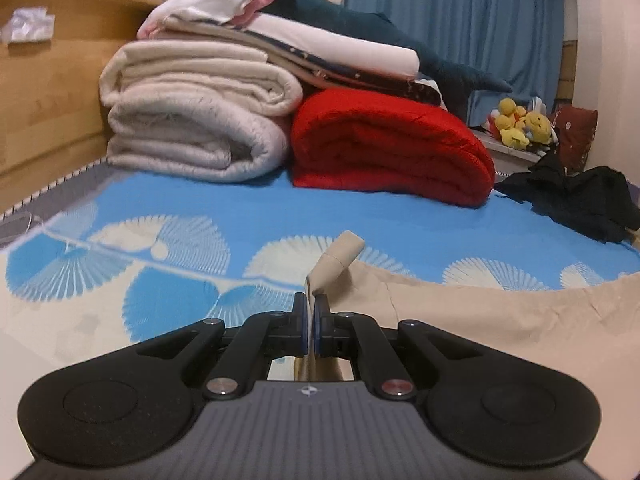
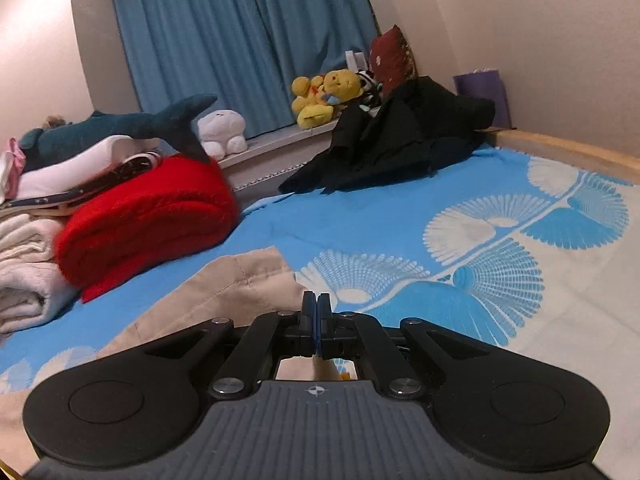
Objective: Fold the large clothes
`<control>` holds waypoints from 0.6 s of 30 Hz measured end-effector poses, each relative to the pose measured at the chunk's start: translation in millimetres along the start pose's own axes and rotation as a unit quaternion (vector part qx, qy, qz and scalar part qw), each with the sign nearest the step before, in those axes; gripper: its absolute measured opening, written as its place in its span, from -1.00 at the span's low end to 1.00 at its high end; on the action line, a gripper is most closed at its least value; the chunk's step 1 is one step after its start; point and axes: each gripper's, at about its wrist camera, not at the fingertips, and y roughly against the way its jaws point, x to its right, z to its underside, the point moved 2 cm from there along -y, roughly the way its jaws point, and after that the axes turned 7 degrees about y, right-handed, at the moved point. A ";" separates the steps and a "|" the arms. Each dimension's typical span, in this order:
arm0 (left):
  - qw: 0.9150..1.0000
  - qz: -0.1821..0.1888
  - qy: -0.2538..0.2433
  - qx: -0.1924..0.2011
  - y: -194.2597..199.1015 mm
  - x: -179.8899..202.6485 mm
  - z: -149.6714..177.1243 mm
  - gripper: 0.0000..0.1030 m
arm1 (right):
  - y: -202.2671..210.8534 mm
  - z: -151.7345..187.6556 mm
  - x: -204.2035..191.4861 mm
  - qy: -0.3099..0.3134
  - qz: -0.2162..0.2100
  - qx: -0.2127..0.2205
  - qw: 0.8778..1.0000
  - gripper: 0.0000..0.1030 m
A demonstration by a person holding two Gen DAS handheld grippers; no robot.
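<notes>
A large beige garment point(image 1: 500, 312) lies spread on the blue and white patterned bedspread point(image 1: 280, 208). My left gripper point(image 1: 311, 300) is shut on a corner of it, and a beige tab of the cloth point(image 1: 340, 258) sticks up past the fingers. In the right wrist view the beige garment point(image 2: 224, 292) lies to the left of and under my right gripper point(image 2: 316, 300), which is shut on another edge of it. The pinched cloth shows as a beige strip below the closed jaws.
A folded red blanket point(image 1: 392, 148) and a stack of white folded bedding point(image 1: 192, 120) with a plush shark point(image 2: 120, 124) sit at the back. A black clothes heap point(image 2: 400, 136) lies far right. Wooden bed frame point(image 1: 44, 92), blue curtain point(image 2: 240, 40), yellow plush toys point(image 2: 324, 92).
</notes>
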 end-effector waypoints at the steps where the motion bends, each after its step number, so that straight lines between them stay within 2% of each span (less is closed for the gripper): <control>1: 1.000 -0.001 -0.001 -0.001 -5.8 1.6 -0.2 -0.95 | -7.4 0.9 -0.2 0.001 0.009 -0.001 1.000 -1.00; 3: 1.000 -0.006 -0.003 -0.008 -22.2 3.8 1.4 -0.95 | -19.1 3.2 -0.1 -0.001 0.023 -0.006 1.000 -1.00; 6: 0.999 -0.018 -0.016 -0.040 -51.1 5.6 14.0 -0.95 | -37.3 12.9 -3.6 0.017 0.045 -0.026 0.999 -1.00; 9: 0.995 -0.023 -0.044 -0.088 -78.1 8.1 36.3 -0.93 | -59.0 29.8 -0.7 0.029 0.065 -0.065 0.995 -1.00; 12: 0.988 -0.027 -0.059 -0.139 -94.8 3.2 59.8 -0.74 | -77.7 51.1 0.9 0.051 0.080 -0.123 0.988 -1.00; 13: 0.987 -0.030 -0.066 -0.142 -93.9 2.0 64.3 -0.72 | -81.4 58.0 0.6 0.063 0.084 -0.137 0.985 -1.00; 15: 0.986 -0.032 -0.072 -0.145 -87.0 0.3 60.6 -0.53 | -85.3 66.6 2.3 0.074 0.105 -0.168 0.977 -1.00; 16: 0.987 -0.032 -0.066 -0.139 -80.0 -1.6 53.9 -0.46 | -83.2 65.4 6.4 0.061 0.110 -0.172 0.977 -0.99; 18: 0.991 -0.029 -0.037 -0.128 -60.2 -8.5 37.1 -0.43 | -67.6 51.0 16.8 0.013 0.110 -0.148 0.983 -0.99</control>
